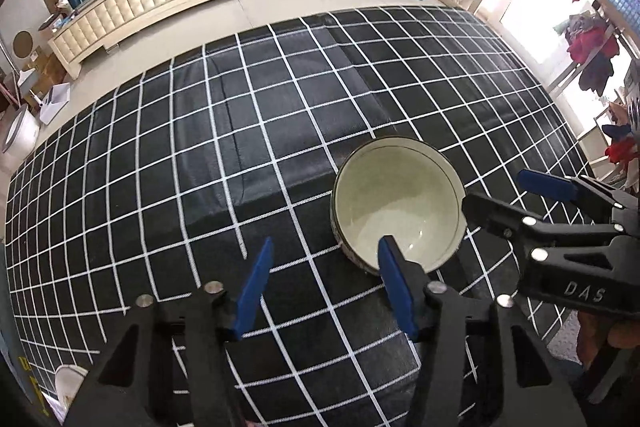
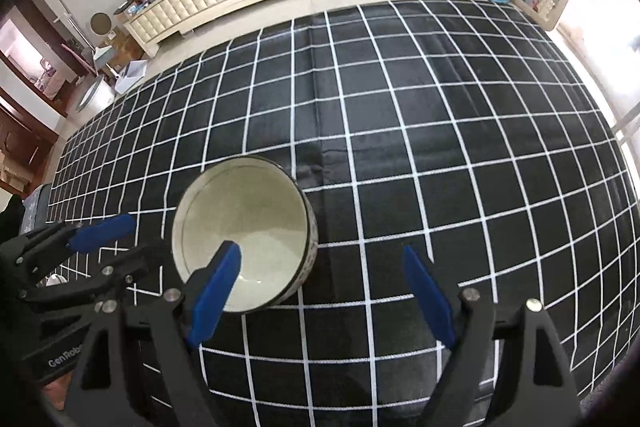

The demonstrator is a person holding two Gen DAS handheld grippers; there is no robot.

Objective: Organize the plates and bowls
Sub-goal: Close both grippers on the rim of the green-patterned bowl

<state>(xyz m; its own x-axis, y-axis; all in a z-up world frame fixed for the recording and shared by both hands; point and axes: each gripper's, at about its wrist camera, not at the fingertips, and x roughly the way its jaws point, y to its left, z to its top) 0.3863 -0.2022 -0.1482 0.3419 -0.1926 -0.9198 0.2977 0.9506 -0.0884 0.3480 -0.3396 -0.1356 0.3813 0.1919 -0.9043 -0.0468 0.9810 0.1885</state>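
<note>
Black cloth point(image 1: 248, 131) with white grid covers the table — one pale bowl point(image 1: 398, 203) upright on it, empty. Left gripper point(image 1: 324, 283) jaws apart, holding nothing, one pad over the bowl's near rim. Right gripper point(image 2: 324, 287) spread wider — empty, bowl beside its left pad.

**Both grippers angled steeply down, jaws apart**

The left gripper point(image 1: 324, 283) is pointed steeply downward, its blue pads point(image 1: 254, 287) spread with nothing between them. The right gripper point(image 2: 324, 291) is tilted much the same way — its jaws are set wider and nothing is clamped. The two are held close side by side, each seen at the edge of the other's view. A hand point(image 1: 612, 339) is glimpsed behind the right gripper's body.
</note>
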